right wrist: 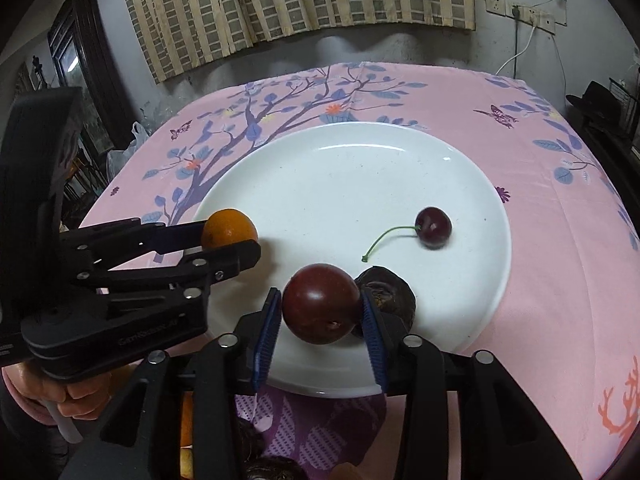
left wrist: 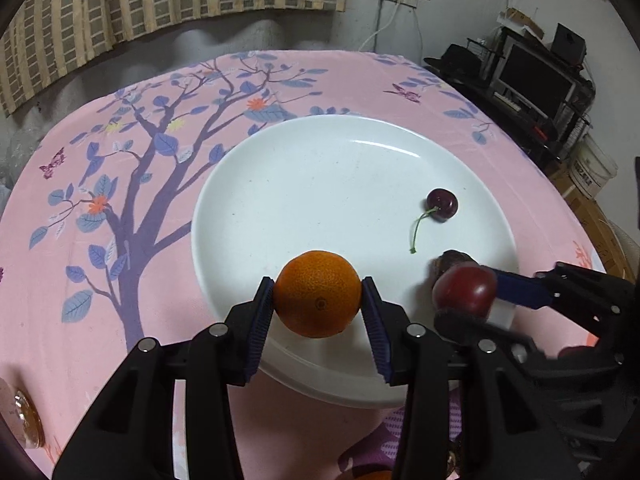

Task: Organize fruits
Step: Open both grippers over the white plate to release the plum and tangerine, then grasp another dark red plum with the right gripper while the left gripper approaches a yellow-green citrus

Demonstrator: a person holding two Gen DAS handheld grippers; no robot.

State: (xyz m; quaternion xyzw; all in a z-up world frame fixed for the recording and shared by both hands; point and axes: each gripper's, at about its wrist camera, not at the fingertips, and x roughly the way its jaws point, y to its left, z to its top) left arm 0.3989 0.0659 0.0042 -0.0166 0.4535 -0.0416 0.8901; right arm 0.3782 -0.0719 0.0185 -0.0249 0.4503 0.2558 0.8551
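Note:
My left gripper [left wrist: 318,296] is shut on an orange [left wrist: 317,294] and holds it over the near left part of a white plate [left wrist: 320,176]. My right gripper [right wrist: 321,308] is shut on a dark red plum [right wrist: 321,308] over the plate's [right wrist: 340,176] near edge. The orange [right wrist: 229,227] and left gripper [right wrist: 224,240] show at the left of the right wrist view; the plum [left wrist: 464,290] and right gripper [left wrist: 468,292] show at the right of the left wrist view. A dark cherry [right wrist: 433,227] with a green stem lies on the plate, also in the left wrist view [left wrist: 441,204]. A dark wrinkled fruit [right wrist: 390,294] lies on the plate just behind the plum.
The plate sits on a pink cloth with a tree print [left wrist: 132,184]. More fruit [right wrist: 186,432] shows below the right gripper, partly hidden. A shelf with a monitor [left wrist: 532,80] stands past the table's right side. A curtain [right wrist: 304,0] hangs on the far wall.

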